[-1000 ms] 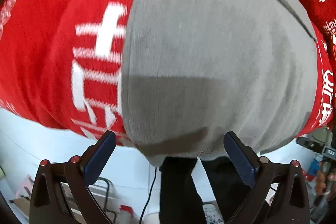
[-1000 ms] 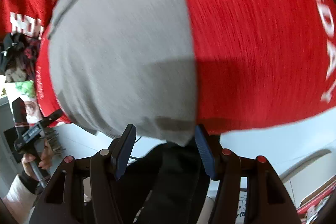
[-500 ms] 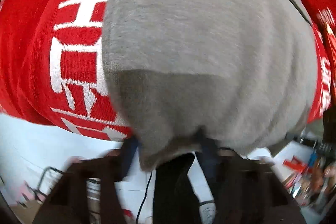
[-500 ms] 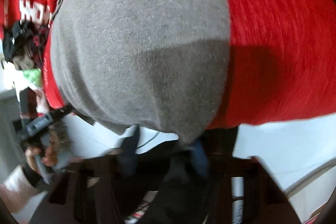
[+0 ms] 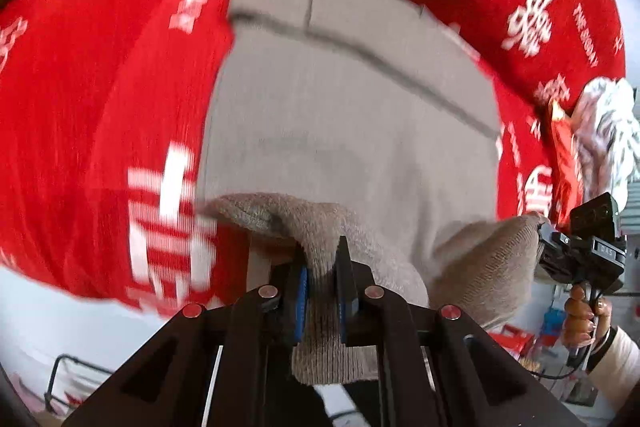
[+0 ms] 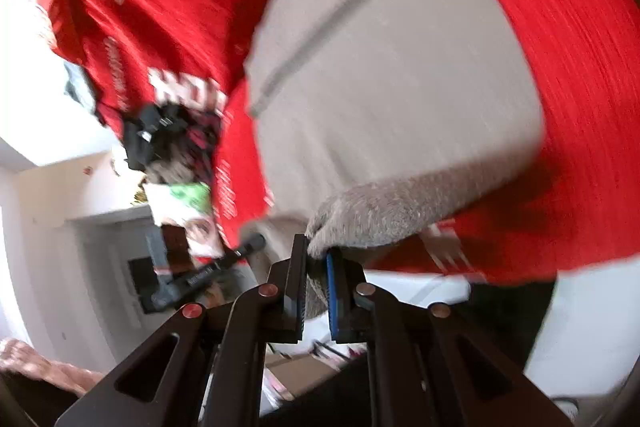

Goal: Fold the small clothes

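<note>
A grey knit garment [image 5: 352, 131] lies flat on a red cloth [image 5: 100, 99] printed with white characters. My left gripper [image 5: 320, 267] is shut on the garment's near hem and lifts a fold of it off the cloth. My right gripper [image 6: 316, 259] is shut on the other near corner of the same grey garment [image 6: 400, 87], which bends up from the red cloth [image 6: 580, 67]. The right gripper also shows in the left wrist view [image 5: 580, 251], holding that corner.
A crumpled pile of light and red clothes [image 5: 600, 131] lies at the cloth's right edge. Dark clothes and a printed packet [image 6: 172, 155] lie at the left edge in the right wrist view. White table surface [image 5: 40, 307] shows below the cloth.
Both grippers went from open at the garment's near hem to shut on it. Both have lifted the hem up and pulled back, so more of the garment shows.
</note>
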